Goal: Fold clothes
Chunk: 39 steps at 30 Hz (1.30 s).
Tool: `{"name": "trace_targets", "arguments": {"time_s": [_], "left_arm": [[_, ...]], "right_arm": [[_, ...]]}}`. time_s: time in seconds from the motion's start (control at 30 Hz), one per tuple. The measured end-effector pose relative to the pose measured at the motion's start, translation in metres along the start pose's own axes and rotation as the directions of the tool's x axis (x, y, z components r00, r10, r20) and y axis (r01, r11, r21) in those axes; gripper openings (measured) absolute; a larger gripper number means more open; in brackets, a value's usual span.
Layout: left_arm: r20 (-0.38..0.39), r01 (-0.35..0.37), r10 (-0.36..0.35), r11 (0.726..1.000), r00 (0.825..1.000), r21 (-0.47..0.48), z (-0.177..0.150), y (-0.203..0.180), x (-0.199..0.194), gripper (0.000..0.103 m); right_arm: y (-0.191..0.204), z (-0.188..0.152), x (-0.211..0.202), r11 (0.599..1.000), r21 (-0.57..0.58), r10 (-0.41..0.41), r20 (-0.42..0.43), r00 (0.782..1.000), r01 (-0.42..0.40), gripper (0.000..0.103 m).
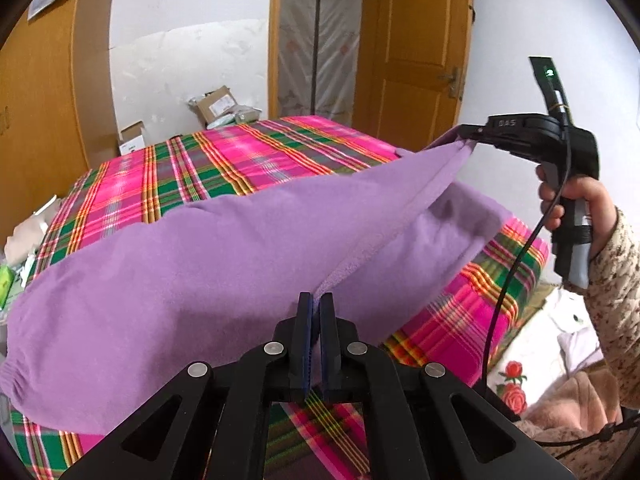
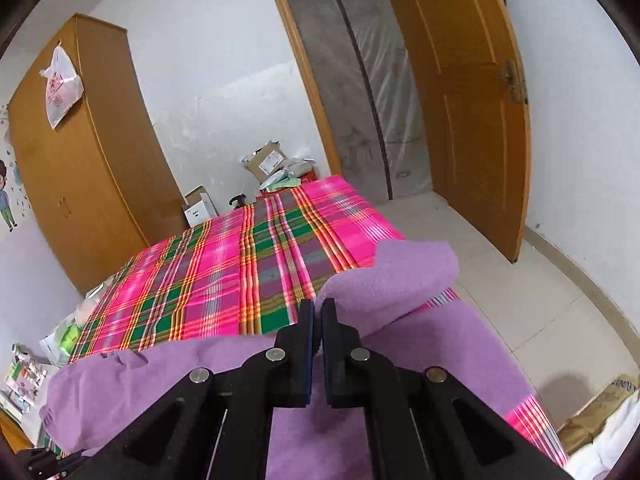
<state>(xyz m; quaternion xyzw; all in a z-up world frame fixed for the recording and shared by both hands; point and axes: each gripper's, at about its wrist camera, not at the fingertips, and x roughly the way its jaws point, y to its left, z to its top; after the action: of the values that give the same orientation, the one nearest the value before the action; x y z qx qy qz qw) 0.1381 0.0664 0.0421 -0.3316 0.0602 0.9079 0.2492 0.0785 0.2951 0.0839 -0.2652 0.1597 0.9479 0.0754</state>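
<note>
A purple fleece garment (image 1: 208,264) hangs lifted above the bed with the pink and green plaid cover (image 1: 224,168). My left gripper (image 1: 317,300) is shut on the garment's seamed edge at the near end. In the left wrist view, my right gripper (image 1: 468,138) is shut on the far corner, held higher, with a hand (image 1: 576,204) on its handle. In the right wrist view the right gripper (image 2: 317,306) pinches a purple garment (image 2: 384,280) fold that flops to the right; the rest sags below onto the plaid bed (image 2: 240,264). An elastic cuff (image 1: 12,376) shows at lower left.
A wooden wardrobe (image 2: 76,160) stands left of the bed. Cardboard boxes (image 2: 266,160) sit behind it by the wall. An open wooden door (image 2: 468,112) and plastic-covered doorway (image 2: 372,80) are at the right. Bedding with red flowers (image 1: 516,384) lies at lower right.
</note>
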Motion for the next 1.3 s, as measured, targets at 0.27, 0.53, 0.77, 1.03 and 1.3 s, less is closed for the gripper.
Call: {"name": "trace_targets", "arguments": {"time_s": [0.27, 0.53, 0.77, 1.03, 1.3], "left_arm": [[-0.075, 0.012, -0.011, 1.0, 0.997, 0.011, -0.015, -0.001, 0.018, 0.003], [-0.111, 0.019, -0.017, 1.0, 0.994, 0.018, -0.026, -0.002, 0.024, 0.003], [-0.127, 0.033, -0.032, 0.999, 0.991, 0.01, -0.028, -0.001, 0.024, 0.005], [-0.087, 0.154, -0.155, 0.988, 0.984, -0.015, -0.006, -0.005, 0.005, 0.015], [-0.07, 0.209, -0.21, 0.978, 0.975, -0.015, 0.028, -0.02, 0.039, 0.027]], "right_arm": [[-0.026, -0.04, 0.007, 0.999, 0.032, -0.034, -0.074, 0.997, 0.037, 0.004], [-0.038, -0.065, 0.016, 0.998, 0.014, -0.063, -0.129, 0.99, 0.065, 0.004], [-0.05, -0.077, 0.02, 0.997, 0.042, -0.062, -0.164, 0.985, 0.069, 0.004], [-0.046, -0.062, 0.008, 0.998, -0.025, -0.066, -0.158, 0.985, 0.063, 0.009], [-0.036, -0.015, 0.012, 0.988, -0.145, -0.064, -0.081, 0.995, 0.051, 0.048]]}}
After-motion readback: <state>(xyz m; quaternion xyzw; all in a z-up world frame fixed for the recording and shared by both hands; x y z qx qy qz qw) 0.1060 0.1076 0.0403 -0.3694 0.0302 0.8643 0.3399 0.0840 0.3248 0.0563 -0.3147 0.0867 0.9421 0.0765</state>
